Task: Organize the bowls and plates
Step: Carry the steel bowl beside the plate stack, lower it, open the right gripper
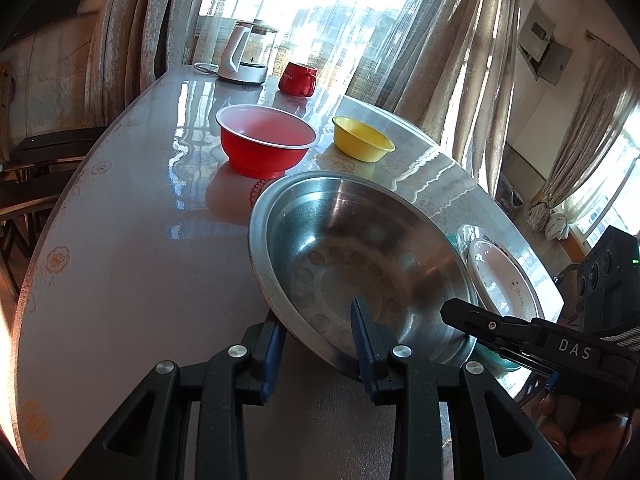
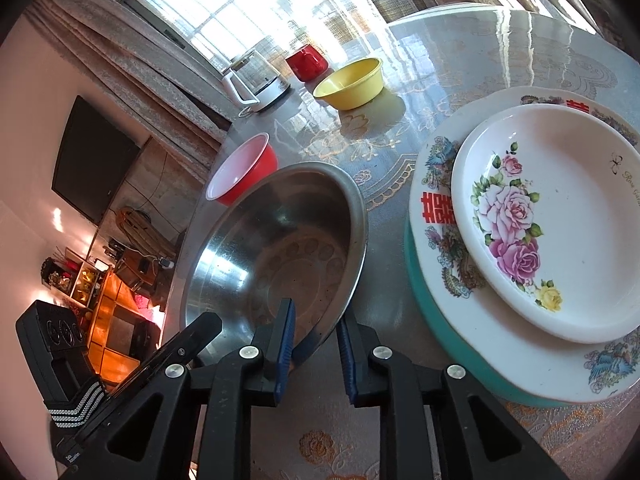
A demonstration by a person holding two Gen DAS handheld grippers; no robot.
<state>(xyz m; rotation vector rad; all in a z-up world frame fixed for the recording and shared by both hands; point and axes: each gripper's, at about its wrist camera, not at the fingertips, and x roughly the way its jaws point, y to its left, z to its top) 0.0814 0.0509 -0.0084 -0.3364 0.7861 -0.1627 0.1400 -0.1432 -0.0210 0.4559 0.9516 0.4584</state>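
Observation:
A steel bowl [image 1: 352,256] [image 2: 280,252] is tilted above the round table, its rim between the fingers of both grippers. My left gripper [image 1: 320,332] is shut on its near-left rim. My right gripper [image 2: 316,340] is shut on its near-right rim and shows in the left wrist view [image 1: 480,324]. A red bowl [image 1: 266,140] [image 2: 242,170] and a yellow bowl [image 1: 362,138] [image 2: 350,82] stand beyond. At the right is a stack: a rose-patterned white dish [image 2: 560,216] [image 1: 500,276] on a larger decorated plate [image 2: 444,272] on a teal plate [image 2: 420,292].
A glass kettle [image 1: 250,56] [image 2: 256,78] and a red mug [image 1: 298,78] [image 2: 306,62] stand at the table's far side by the curtained window. The table edge [image 1: 36,280] curves at the left. A dark TV [image 2: 92,160] hangs beyond.

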